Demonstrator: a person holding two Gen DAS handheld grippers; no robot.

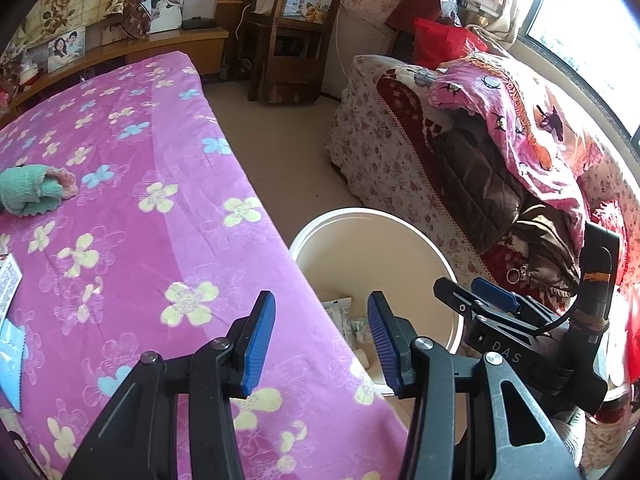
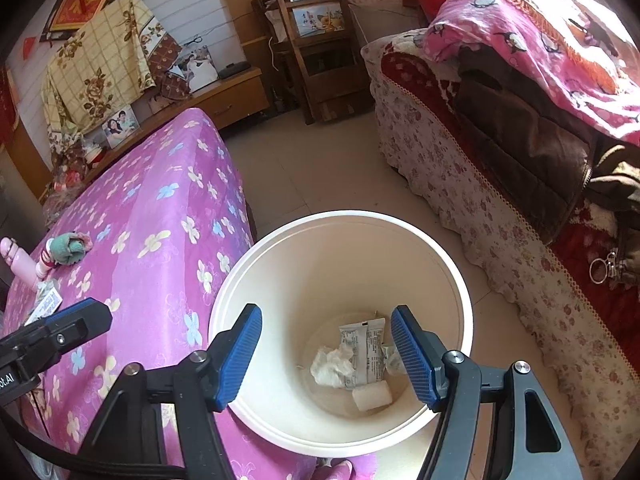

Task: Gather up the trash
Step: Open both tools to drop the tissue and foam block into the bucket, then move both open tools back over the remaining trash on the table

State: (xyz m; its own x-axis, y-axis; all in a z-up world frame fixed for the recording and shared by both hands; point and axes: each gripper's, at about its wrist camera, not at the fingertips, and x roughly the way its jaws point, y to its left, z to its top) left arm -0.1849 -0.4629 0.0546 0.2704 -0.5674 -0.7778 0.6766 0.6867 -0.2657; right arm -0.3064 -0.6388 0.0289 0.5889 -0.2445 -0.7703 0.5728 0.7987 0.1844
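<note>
A white bucket (image 2: pixel 340 216) stands on the floor between the bed and a sofa. At its bottom lie a printed wrapper (image 2: pixel 366 350), crumpled tissue (image 2: pixel 330 366) and a small white block (image 2: pixel 372 396). My right gripper (image 2: pixel 326 310) hangs over the bucket's mouth, open, nothing between its blue pads. My left gripper (image 1: pixel 320 298) is open and empty above the bed's edge, beside the bucket (image 1: pixel 360 213). On the purple flowered bedspread (image 1: pixel 160 208), a printed wrapper (image 1: pixel 8 284) and a blue packet (image 1: pixel 10 360) lie at the far left. The right gripper (image 1: pixel 472 292) shows at the bucket's right rim.
A green rolled cloth (image 1: pixel 30 190) and a pink object (image 2: pixel 16 264) rest on the bed. A sofa (image 2: pixel 460 184) piled with blankets and a brown jacket stands on the right, with keys (image 2: pixel 602 266) on it. A wooden chair (image 1: pixel 296 40) and a low cabinet (image 1: pixel 176 46) stand behind.
</note>
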